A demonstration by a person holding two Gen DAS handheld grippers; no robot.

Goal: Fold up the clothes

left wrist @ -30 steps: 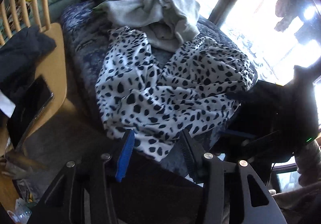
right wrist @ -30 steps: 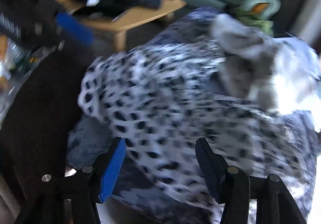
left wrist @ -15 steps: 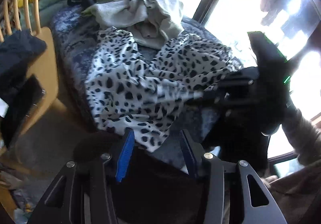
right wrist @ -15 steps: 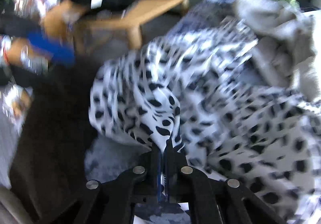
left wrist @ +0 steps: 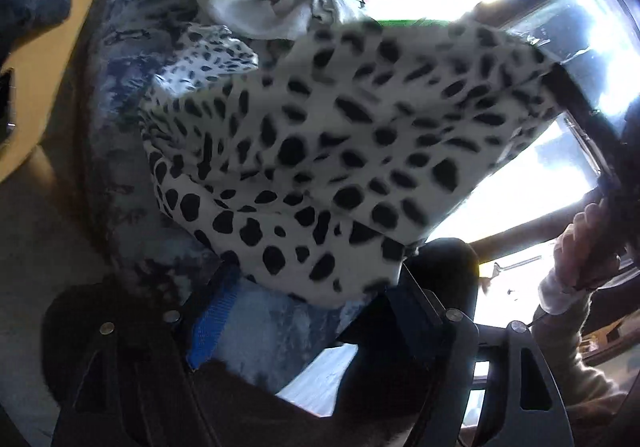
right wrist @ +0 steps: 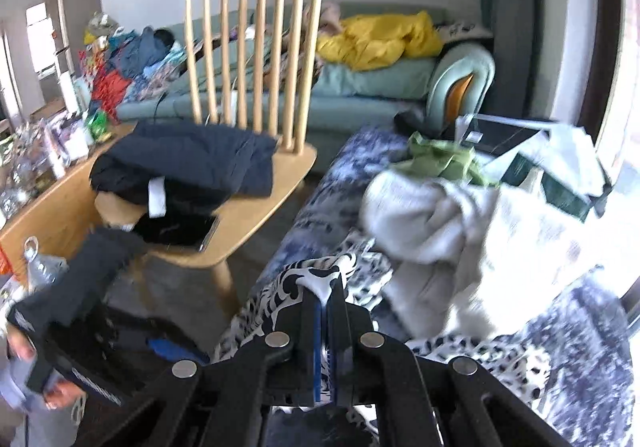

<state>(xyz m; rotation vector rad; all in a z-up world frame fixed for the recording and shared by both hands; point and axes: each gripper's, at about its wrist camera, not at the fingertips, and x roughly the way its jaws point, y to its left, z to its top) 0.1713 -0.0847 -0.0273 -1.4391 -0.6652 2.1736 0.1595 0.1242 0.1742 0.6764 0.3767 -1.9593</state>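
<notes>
Nearest the right wrist camera, the right gripper [right wrist: 325, 293] is seen with its two fingers pressed together on a bunched edge of the spotted garment [right wrist: 320, 271], a small peak of cloth standing up just above the fingertips. From the left wrist view, the left gripper [left wrist: 308, 287] is held with its fingers spread wide, the blue pad [left wrist: 214, 321] on one side and the dark finger on the other, and the lower hem of the spotted garment [left wrist: 328, 151] hangs between and just above them; whether the cloth is touched by either pad cannot be told. The garment is shown lifted and stretched, its long axis running from the lower left, where it lies bunched on the blue patterned cushion [left wrist: 120, 95], up toward the upper right, where its raised corner meets the dark body of the other gripper against the bright window [left wrist: 520, 187]. Farther along the cushion, a crumpled grey-white garment [right wrist: 432, 223] is piled just beyond the spotted one, with a green cloth [right wrist: 444, 161] behind it. Beside the cushion, a wooden chair [right wrist: 256, 95] is loaded with dark folded clothes [right wrist: 188, 167]. At the far wall, a yellow garment [right wrist: 380, 39] is heaped on a pale green sofa [right wrist: 380, 87].
</notes>
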